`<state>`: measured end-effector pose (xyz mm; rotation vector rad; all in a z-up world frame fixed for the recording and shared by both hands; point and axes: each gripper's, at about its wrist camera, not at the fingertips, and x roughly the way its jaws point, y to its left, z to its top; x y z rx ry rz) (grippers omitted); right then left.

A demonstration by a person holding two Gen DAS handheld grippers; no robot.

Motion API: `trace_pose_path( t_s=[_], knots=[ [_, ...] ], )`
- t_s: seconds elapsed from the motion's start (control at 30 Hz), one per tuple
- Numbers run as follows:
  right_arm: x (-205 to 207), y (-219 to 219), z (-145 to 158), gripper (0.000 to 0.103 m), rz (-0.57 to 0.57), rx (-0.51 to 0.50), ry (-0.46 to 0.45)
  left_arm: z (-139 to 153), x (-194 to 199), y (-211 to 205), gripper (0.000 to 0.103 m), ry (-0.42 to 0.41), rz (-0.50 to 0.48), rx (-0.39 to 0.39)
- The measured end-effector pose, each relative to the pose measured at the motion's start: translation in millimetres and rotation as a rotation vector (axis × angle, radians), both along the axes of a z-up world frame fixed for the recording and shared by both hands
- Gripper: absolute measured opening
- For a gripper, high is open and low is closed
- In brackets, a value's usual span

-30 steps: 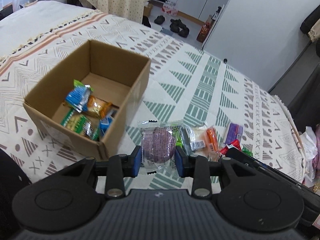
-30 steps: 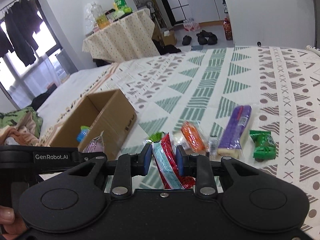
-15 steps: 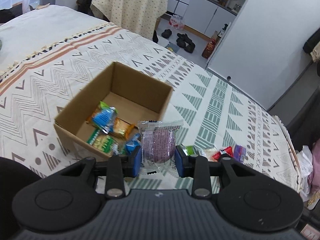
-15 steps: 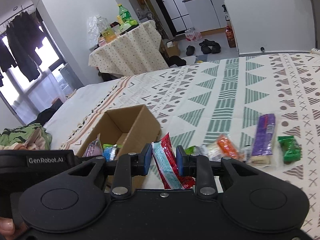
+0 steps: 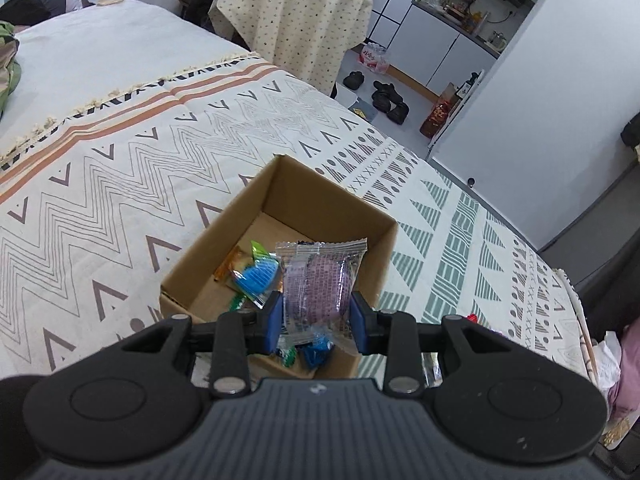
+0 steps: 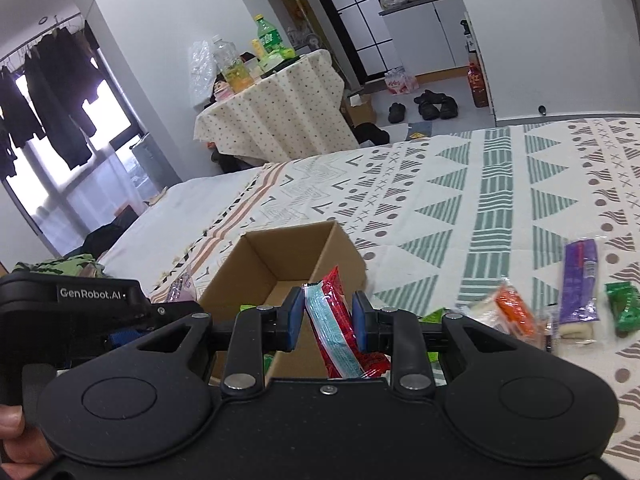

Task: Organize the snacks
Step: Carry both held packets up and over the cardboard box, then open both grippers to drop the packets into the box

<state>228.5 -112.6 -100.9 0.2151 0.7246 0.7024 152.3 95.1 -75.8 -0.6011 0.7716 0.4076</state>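
Note:
My left gripper (image 5: 317, 316) is shut on a clear packet with a purple round cake (image 5: 318, 280) and holds it above the open cardboard box (image 5: 336, 208) on the bed. Several snack packets lie in the box, among them a blue one (image 5: 256, 278). My right gripper (image 6: 327, 318) is shut on a red and light-blue snack packet (image 6: 334, 320) and holds it over the near edge of the same box (image 6: 256, 256). The left gripper's body (image 6: 80, 320) shows at the left of the right wrist view.
On the patterned bedspread (image 6: 500, 200) to the right of the box lie loose snacks: an orange packet (image 6: 514, 312), a purple bar (image 6: 578, 280) and a green packet (image 6: 622, 306). A cloth-covered table (image 6: 276, 112) with bottles stands beyond the bed.
Both grippers have moved left with their packets, from beside the box to over it. The loose snacks now lie off to the right.

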Motion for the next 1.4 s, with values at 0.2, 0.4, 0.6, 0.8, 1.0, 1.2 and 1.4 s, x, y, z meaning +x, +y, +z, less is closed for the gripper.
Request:
trace_pose_path(
  t_s=[0.2,0.4,0.6,0.8,1.0,1.2,1.4],
  knots=[
    [1.1,22.7,1.1,0.026,0.013,0.02,-0.01,-9.8,8.7,26.1,0.034,0.001,0.01,-0.048],
    [6.3,45.6,-1.3,0.026,0.03,0.013,-0.013,-21.7,25.4,48.7,0.034,0.003,-0.005,-0.086],
    [15.7,69.0,-1.2,0.026,0.034,-0.019,-0.022,-31.7,45.6,63.4,0.034,0.0,-0.028,-0.126],
    [25.7,87.4,-4.5,0.026,0.02,-0.063,-0.017,-37.5,60.2,71.1,0.035,-0.001,-0.046,-0.16],
    [38.1,100.4,1.3,0.04,-0.004,-0.094,0.028,-33.2,64.6,80.4,0.053,-0.002,-0.029,-0.196],
    [46.4,95.9,25.7,0.05,-0.067,-0.17,0.089,-12.9,50.2,78.7,0.075,-0.015,0.003,-0.169],
    [30.5,78.5,36.2,0.055,-0.126,-0.194,0.105,5.4,33.2,72.3,0.085,-0.032,0.003,-0.143]
  ],
)
